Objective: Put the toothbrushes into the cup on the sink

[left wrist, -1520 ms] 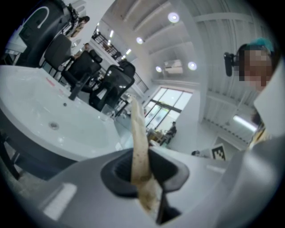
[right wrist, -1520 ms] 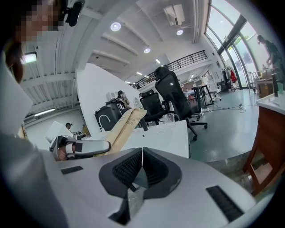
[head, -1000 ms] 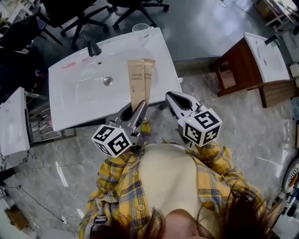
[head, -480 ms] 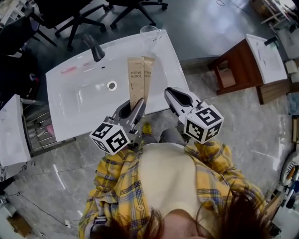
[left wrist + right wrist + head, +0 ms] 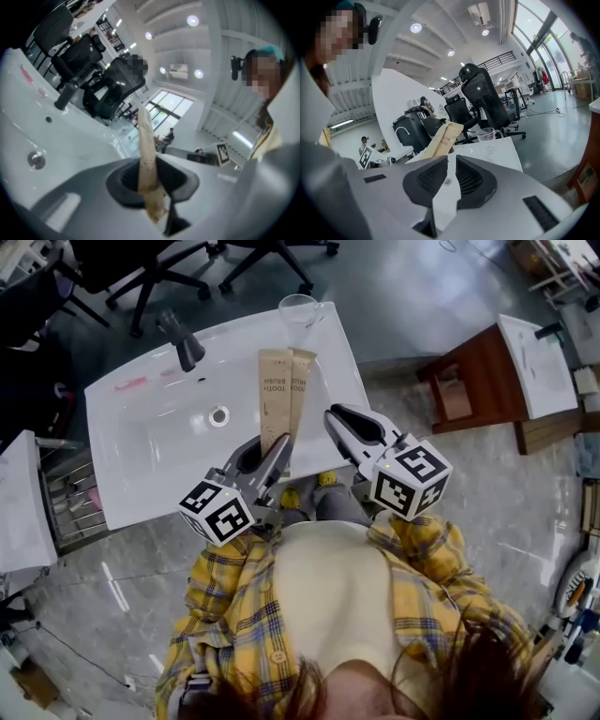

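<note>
Two long brown toothbrush boxes lie side by side over the white sink (image 5: pixel 141 456). The left box (image 5: pixel 275 395) runs back into my left gripper (image 5: pixel 272 456), whose jaws are shut on its near end. In the left gripper view the box (image 5: pixel 146 150) shows edge-on between the pads of the gripper (image 5: pixel 151 180). The right box (image 5: pixel 301 390) rests against the first; whether it is gripped too I cannot tell. A clear glass cup (image 5: pixel 298 307) stands at the sink's far right corner, also the cup (image 5: pixel 487 134). My right gripper (image 5: pixel 337 418) (image 5: pixel 449 178) is shut and empty, just right of the boxes (image 5: pixel 443 137).
A dark faucet (image 5: pixel 183 341) stands at the sink's back edge, and the drain (image 5: pixel 218 414) is in the basin. Office chairs (image 5: pixel 159 263) stand behind the sink. A brown wooden stand (image 5: pixel 469 381) with a second white basin is to the right. Grey floor lies around the sink.
The left gripper still holds the same box. Both grippers have shifted slightly toward the sink; the view has drifted a little.
</note>
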Tool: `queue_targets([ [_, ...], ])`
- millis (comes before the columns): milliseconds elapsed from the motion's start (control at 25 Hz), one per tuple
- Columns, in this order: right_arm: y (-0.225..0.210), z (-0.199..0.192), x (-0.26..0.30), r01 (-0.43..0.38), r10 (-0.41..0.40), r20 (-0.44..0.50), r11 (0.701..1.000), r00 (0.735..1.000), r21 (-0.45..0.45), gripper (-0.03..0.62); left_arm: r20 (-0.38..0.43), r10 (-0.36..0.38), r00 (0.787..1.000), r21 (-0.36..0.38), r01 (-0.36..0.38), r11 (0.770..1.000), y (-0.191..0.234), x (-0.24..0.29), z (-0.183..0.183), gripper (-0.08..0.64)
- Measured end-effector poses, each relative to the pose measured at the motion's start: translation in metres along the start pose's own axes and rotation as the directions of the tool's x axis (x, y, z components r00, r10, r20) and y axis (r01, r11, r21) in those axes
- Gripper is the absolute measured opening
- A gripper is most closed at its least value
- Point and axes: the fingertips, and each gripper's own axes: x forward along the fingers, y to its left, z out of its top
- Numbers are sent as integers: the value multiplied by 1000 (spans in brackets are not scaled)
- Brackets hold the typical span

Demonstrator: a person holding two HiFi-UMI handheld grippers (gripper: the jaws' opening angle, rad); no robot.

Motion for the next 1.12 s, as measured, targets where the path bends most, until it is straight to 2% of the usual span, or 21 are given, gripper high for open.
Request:
queue_targets([
  [240, -17, 19, 9, -64, 64, 3, 998, 998, 7, 22, 29, -1, 1000, -18, 2, 1000, -4, 17, 4, 64],
  [400, -24, 26, 15, -121, 121, -11, 993, 993, 1, 66, 32, 2, 999, -29, -1, 1000, -4, 27, 1, 66],
  [680, -34, 35, 29, -224, 225, -18, 973, 974, 52, 98, 33, 1, 999, -29, 0, 1000, -3, 38, -1, 64],
  [840, -38, 42, 38, -312, 316, -9, 940, 949, 135, 137, 47, -26, 999, -40, 28, 999, -7, 42, 2, 64],
  [1120, -37, 55, 49, -424, 434, 12, 872, 901, 244, 140, 81, -65, 995, -75, 71, 995, -9, 44, 6, 64],
])
